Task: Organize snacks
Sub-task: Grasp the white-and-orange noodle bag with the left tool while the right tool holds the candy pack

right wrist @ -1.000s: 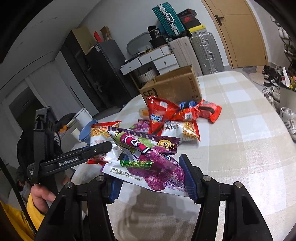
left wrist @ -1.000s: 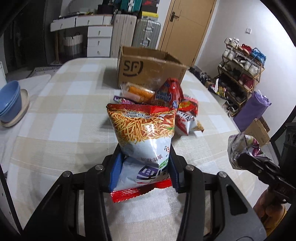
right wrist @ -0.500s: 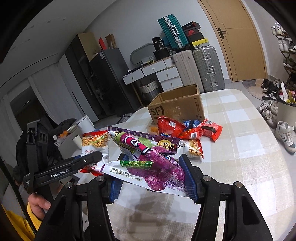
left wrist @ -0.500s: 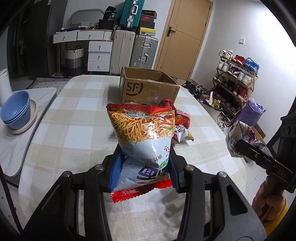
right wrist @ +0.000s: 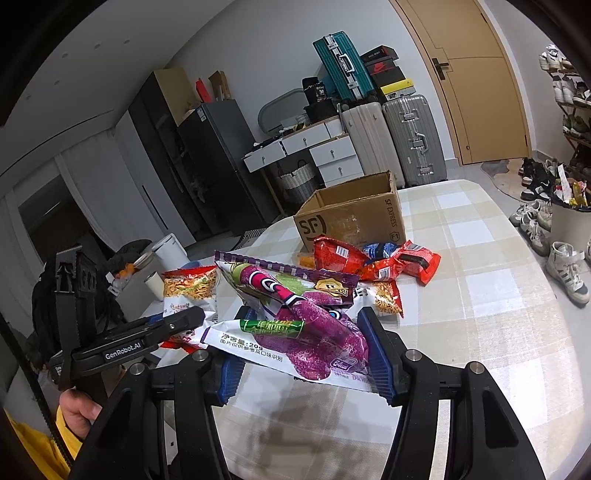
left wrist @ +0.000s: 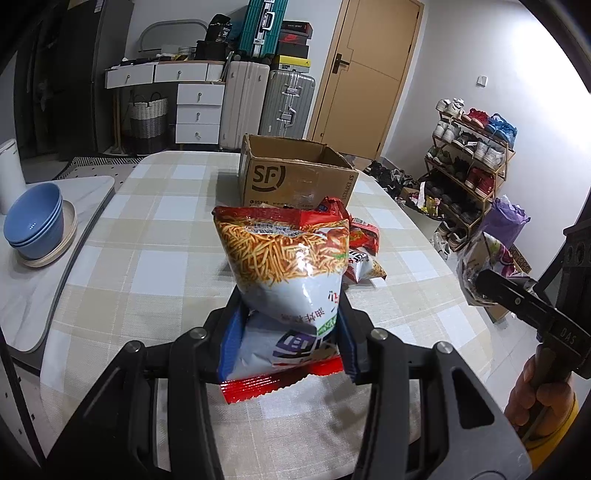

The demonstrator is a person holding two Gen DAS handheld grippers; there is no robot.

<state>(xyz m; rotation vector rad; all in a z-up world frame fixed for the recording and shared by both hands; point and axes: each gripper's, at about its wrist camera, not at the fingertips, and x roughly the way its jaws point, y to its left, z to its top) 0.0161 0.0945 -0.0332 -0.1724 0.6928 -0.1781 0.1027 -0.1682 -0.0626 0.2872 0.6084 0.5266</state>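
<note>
Checked tablecloth [left wrist: 155, 236] covers the table; pale and beige squares. At 9 o'clock in the left wrist view, stacked blue bowls [left wrist: 33, 221] sit on a round tray on a grey side surface. At 12 o'clock, white drawer unit [left wrist: 197, 110] with a woven basket [left wrist: 147, 120] just beside it; silver suitcase [left wrist: 286, 103] and cream suitcase [left wrist: 243, 101] stand side by side, teal case [left wrist: 262, 26] on top. Wooden door [left wrist: 369, 74] at 1 o'clock. Shoe rack [left wrist: 469, 147] at 3 o'clock, full. In the right wrist view, loose sneakers [right wrist: 565, 266] on the floor at 3 o'clock.
</note>
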